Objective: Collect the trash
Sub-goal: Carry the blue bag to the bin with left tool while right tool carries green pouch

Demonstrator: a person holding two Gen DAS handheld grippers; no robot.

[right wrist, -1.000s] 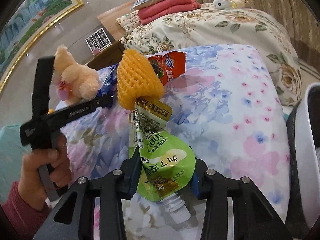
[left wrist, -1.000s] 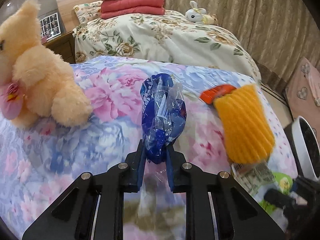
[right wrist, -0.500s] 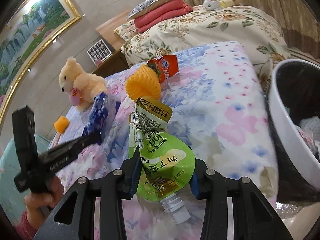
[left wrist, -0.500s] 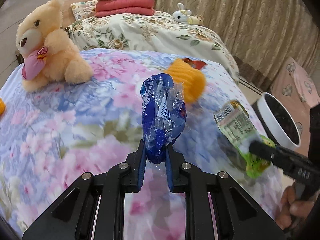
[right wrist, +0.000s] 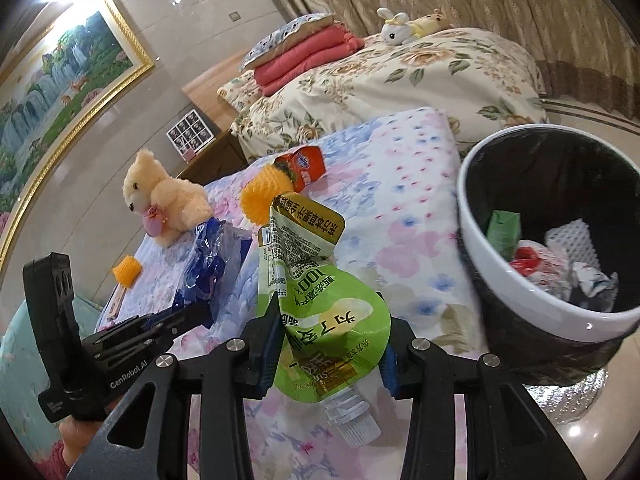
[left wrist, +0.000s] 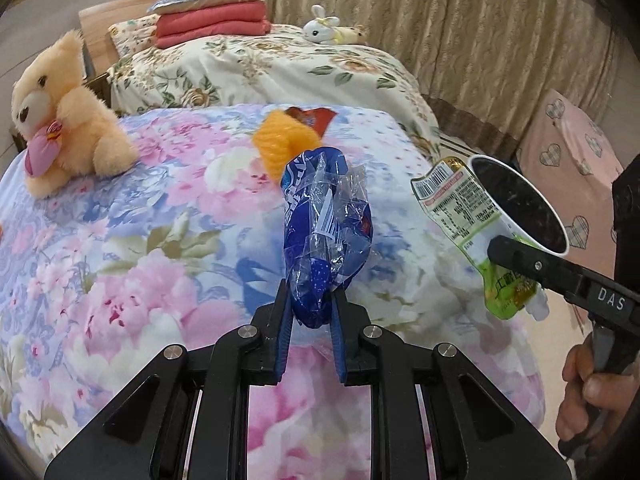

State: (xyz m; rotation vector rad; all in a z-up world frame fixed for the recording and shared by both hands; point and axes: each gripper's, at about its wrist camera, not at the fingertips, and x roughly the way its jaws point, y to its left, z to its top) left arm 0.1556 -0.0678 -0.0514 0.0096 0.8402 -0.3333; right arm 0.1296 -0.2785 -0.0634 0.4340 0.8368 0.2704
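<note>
My left gripper (left wrist: 311, 300) is shut on a crumpled blue plastic wrapper (left wrist: 326, 232) and holds it above the floral bed. It also shows in the right wrist view (right wrist: 200, 312) with the wrapper (right wrist: 208, 264). My right gripper (right wrist: 328, 328) is shut on a green drink pouch (right wrist: 320, 300) with a white spout, held just left of the white trash bin (right wrist: 520, 304). The pouch (left wrist: 472, 220) and bin (left wrist: 520, 208) show at the right in the left wrist view. An orange foam net (left wrist: 280, 148) and a red wrapper (left wrist: 312, 118) lie on the bed.
A peach teddy bear (left wrist: 60, 112) sits at the bed's far left. A second orange foam net (right wrist: 127, 272) lies near the bed's left edge. The bin holds several pieces of trash (right wrist: 560, 252). A second bed with folded blankets (left wrist: 212, 24) stands behind.
Both grippers have moved back and right, away from the bed's middle toward the bin. The bin is now larger and closer in the right wrist view. Both grips are unchanged.
</note>
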